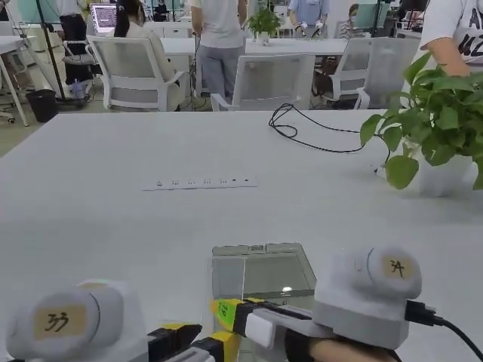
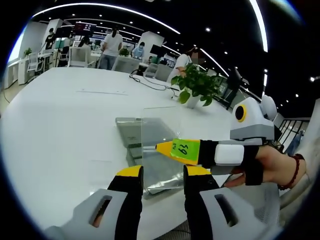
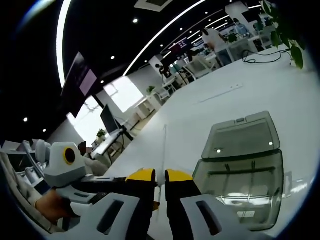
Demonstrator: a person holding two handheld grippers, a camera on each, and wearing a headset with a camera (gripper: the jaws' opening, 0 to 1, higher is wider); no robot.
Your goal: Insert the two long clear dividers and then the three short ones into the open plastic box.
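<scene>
Clear divider [image 3: 164, 150] in R gripper [image 3: 161, 177], open box [image 3: 240, 200]

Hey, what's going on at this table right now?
A person is working at a table. The right gripper is shut on a clear divider, held upright close by the open box, not yet slotted in. The left gripper is open, pointing at the box, holding nothing.

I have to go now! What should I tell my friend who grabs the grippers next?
Right gripper: shut on one clear flat plastic divider, held upright at the open clear plastic box.
Left gripper: open, holding nothing, close to the box.
Done: cannot tell whether any divider already sits inside.
Left: slot this divider in, then the rest.
</scene>
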